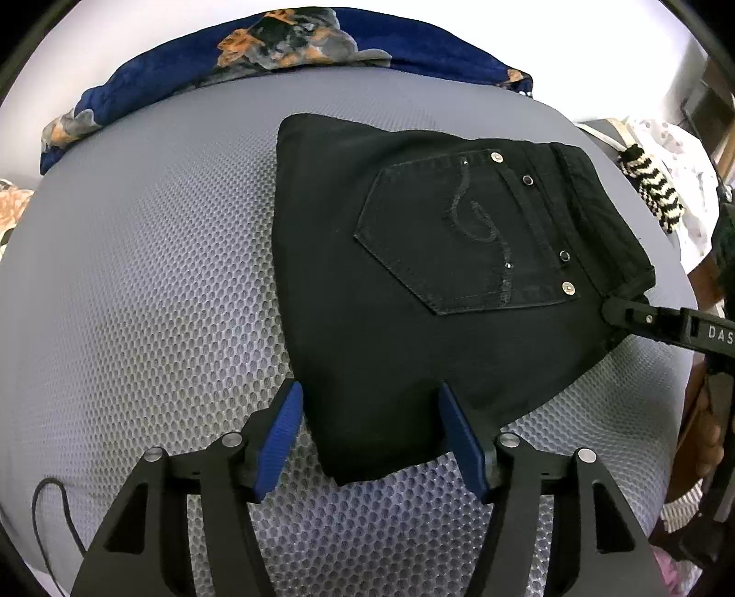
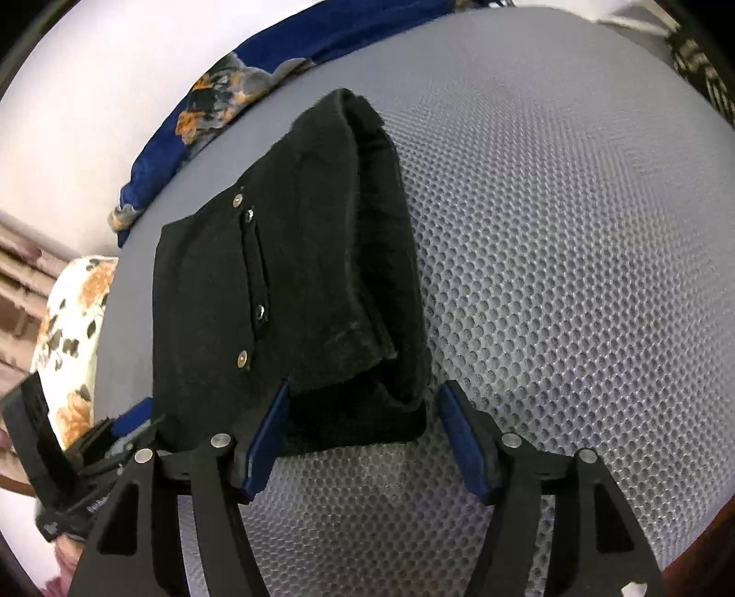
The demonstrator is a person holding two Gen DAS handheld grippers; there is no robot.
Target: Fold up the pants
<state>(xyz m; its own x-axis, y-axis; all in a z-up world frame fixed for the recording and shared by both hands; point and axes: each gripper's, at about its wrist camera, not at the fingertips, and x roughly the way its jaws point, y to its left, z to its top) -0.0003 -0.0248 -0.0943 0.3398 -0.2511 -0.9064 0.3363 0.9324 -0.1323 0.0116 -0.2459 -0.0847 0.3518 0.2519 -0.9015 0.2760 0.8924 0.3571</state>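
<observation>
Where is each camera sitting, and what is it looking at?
Left wrist: sits behind the open left gripper, facing the folded black pants, pocket side; a hand shows at right.
Right wrist: sits behind the open right gripper, facing the pants' waistband end.
Shared: the pants, grey mesh surface, blue floral cloth, and each other's gripper.

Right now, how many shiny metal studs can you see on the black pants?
4 in the left wrist view: two silver, at the pocket's top corner and bottom corner; two dark between them. Folded layers of the pants may hide more.
</observation>
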